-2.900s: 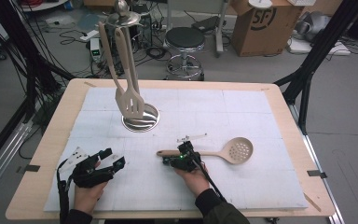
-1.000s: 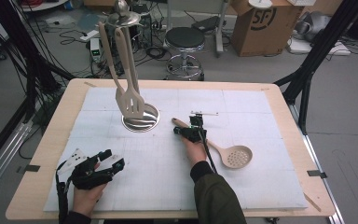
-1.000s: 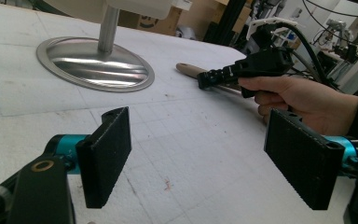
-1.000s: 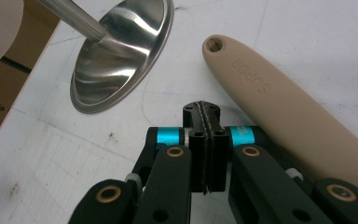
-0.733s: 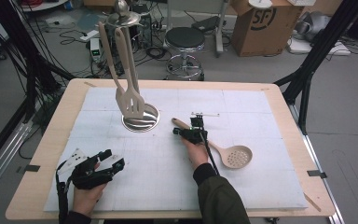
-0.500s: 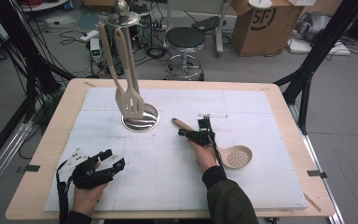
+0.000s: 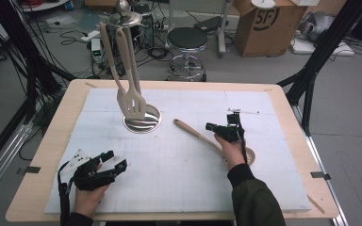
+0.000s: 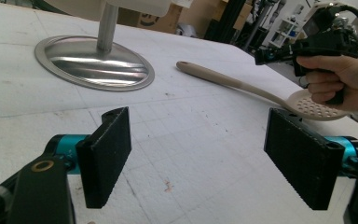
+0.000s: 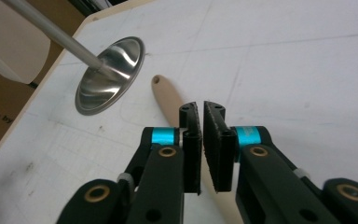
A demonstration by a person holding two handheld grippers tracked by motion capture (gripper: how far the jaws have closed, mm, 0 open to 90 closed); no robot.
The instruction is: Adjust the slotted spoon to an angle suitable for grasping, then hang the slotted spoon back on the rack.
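The slotted spoon point(image 7: 207, 139) is released flat on the table and the right gripper point(image 7: 213, 127) is raised above it, jaws nearly together on nothing, so regrasping is judged necessary before hanging; the left gripper point(image 7: 115, 161) rests wide open.

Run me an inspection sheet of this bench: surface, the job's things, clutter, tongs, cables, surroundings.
Surface: white gridded mat on a wooden table; a few small marks.
Job's things: beige perforated spoon lies flat, handle end toward the steel stand, bowl partly hidden by the right hand. Two spatulas hang on the stand.
Clutter: nothing seen.
Tongs: left tongs rest on the mat, wide open, nothing between the jaws. Right tongs are above the spoon handle; jaws have just been opening to a narrow gap, nothing between them.
Cables: a black cable trails from the left tongs; loose leads lie on the floor.
Surroundings: stool, cardboard box.
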